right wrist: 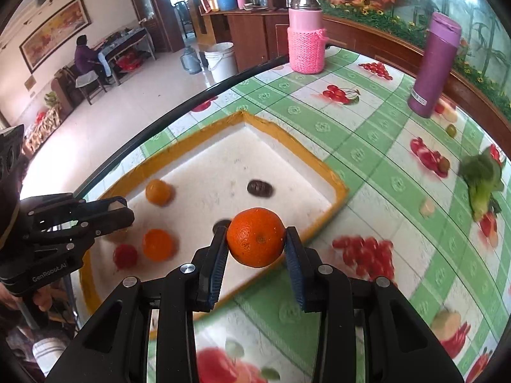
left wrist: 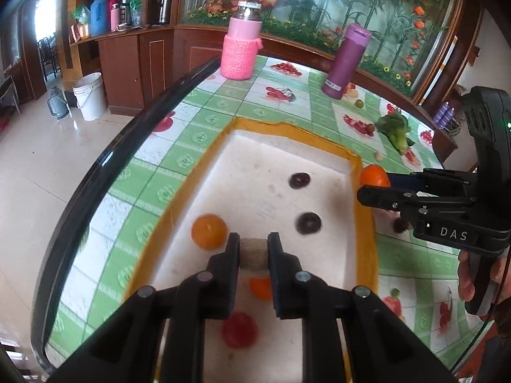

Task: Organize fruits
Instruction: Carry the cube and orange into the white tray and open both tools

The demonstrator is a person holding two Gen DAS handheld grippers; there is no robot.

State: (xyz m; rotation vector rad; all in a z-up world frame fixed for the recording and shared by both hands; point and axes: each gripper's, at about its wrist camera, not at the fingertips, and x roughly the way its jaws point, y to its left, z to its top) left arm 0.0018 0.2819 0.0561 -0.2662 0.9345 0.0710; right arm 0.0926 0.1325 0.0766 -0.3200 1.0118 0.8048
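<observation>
A: Start on the left — what is the left gripper doing?

B: Its fingers are drawn in on a small tan-brown fruit, pinching it from both sides over the white tray with the orange rim. In the right wrist view, the same gripper reaches in over the tray's near-left part.

A: What lies in the tray?

B: An orange just left of the left fingers, a second orange piece and a red fruit beneath them, and two dark, round fruits further in — one behind the other.

A: And the right gripper?

B: Its fingers are spread about the width of a tangerine and press on it from either side. The tangerine hangs above the tray's right rim; from the left wrist view it sits right at that edge.

A: Anything further right?

B: On the green checked tabletop lies a leafy green vegetable, well apart from the tray. At the far side stand a pink knitted bottle and a purple flask.
</observation>
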